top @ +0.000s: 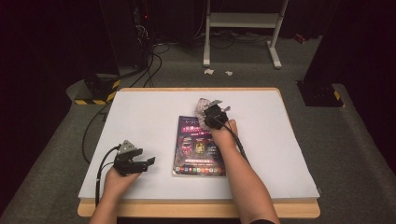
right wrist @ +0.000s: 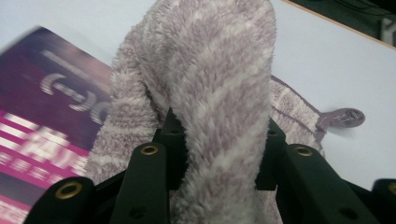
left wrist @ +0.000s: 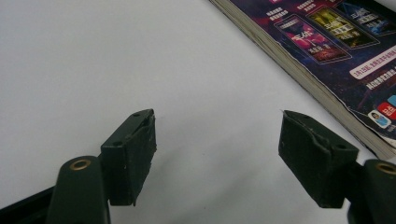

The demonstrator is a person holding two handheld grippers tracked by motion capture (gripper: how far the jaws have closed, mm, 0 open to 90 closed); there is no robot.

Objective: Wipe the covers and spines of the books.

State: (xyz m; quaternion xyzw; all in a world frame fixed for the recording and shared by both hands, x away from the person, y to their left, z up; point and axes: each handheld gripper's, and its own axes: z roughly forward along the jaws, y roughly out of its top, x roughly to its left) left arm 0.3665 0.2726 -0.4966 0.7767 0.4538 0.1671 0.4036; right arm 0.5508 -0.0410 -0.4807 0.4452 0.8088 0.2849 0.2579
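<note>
Holding the towel (right wrist: 219,93) well means keeping a thick fold pinched, and the right gripper (right wrist: 217,154) has that: its jaws are clamped on a bunched ridge of the fluffy grey-lilac cloth, which rises between them and arches over their tips. Beyond the jaws the rest of the towel trails down onto the white table (right wrist: 327,60), with its small hanging loop (right wrist: 343,116) lying flat past the far jaw. To the other side of the jaws lies the magazine (right wrist: 42,130), and the cloth seems to hang over its upper end. From above, the right gripper (top: 214,116) sits at the magazine's (top: 198,149) far edge with the towel (top: 205,105) bunched ahead of it. My guess is the cloth is meant to sweep the cover, so the grip should stay firm and low enough that the loose part drags flat rather than folding under.

The left gripper (left wrist: 217,154) has its jaws wide apart with bare table between them; the magazine's (left wrist: 327,56) page edge runs diagonally just beyond the right-hand jaw. Seen from overhead, the left gripper (top: 133,161) rests well apart from the cover's near corner. Should the cover slide, that hand could likely steady it. Open table (top: 154,116) lies on both sides, and the wooden rim (top: 196,208) is nearest behind the magazine's lower end.
</note>
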